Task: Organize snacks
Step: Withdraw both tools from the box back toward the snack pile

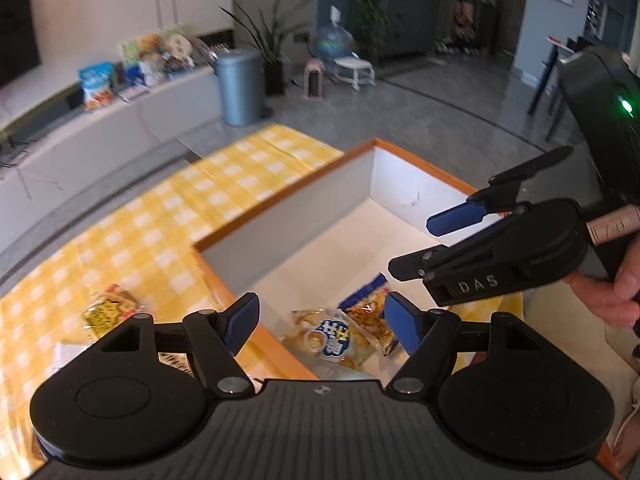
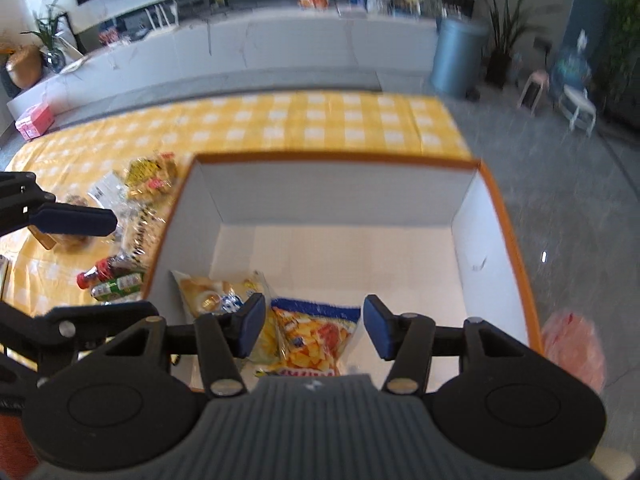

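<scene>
Orange-rimmed box (image 2: 516, 256): holds two snack bags (image 2: 316, 336).
Left gripper (image 1: 322, 326): jaws wide, empty.
Right gripper (image 2: 314, 330): jaws wide, empty, above box.

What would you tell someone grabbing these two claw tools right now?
Left gripper: open, empty, over the box's near edge.
Right gripper: open, empty, over the box.
Done: two snack bags lie inside, a pale bag and a chip bag.
Left: packets and a bottle on the table, left of the box.
</scene>
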A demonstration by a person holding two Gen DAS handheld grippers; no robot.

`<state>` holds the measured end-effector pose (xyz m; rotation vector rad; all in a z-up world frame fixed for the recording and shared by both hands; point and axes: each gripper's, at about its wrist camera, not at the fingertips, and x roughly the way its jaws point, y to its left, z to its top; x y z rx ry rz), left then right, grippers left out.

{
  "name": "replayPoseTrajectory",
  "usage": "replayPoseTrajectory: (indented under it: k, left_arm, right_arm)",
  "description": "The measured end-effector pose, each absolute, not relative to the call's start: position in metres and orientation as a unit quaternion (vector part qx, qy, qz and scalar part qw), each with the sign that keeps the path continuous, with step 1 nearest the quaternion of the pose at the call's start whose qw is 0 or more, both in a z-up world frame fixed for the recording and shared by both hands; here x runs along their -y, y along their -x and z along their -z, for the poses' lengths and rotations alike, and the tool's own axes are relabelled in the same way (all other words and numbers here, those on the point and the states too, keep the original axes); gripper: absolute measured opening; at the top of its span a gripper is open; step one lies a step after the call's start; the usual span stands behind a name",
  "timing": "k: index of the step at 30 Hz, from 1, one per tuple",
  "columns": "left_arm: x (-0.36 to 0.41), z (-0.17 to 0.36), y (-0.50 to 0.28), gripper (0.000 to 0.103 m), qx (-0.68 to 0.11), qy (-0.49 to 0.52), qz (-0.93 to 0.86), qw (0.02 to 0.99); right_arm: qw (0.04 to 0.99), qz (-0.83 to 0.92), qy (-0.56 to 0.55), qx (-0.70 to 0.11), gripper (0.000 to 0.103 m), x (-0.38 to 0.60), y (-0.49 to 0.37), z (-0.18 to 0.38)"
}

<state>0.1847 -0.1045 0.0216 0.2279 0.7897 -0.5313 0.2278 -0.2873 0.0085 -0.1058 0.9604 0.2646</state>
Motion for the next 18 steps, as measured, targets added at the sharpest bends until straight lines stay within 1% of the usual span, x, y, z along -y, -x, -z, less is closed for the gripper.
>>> replayPoseTrajectory:
  k: [6, 14, 18]
  left_arm:
    - [0.083, -0.03, -0.156, 0.084, -0.329, -0.095, 0.212, 0.916]
    - [0.032, -0.021, -0.126, 0.084, -0.304, -0.024, 0.134, 0.943]
    - [0.004, -0.011, -0.111, 0.084, -0.295, 0.007, 0.107, 0.949]
  right_arm:
    - [0.915, -0.132, 0.062, -0.376, 0.054, 0.265, -0.192, -0.026]
    - [0.951, -0.133, 0.055, -0.275, 0.054, 0.232, -0.147, -0.027]
    - [0.956, -0.134, 0.038, -0.256, 0.054, 0.213, -0.131, -0.023]
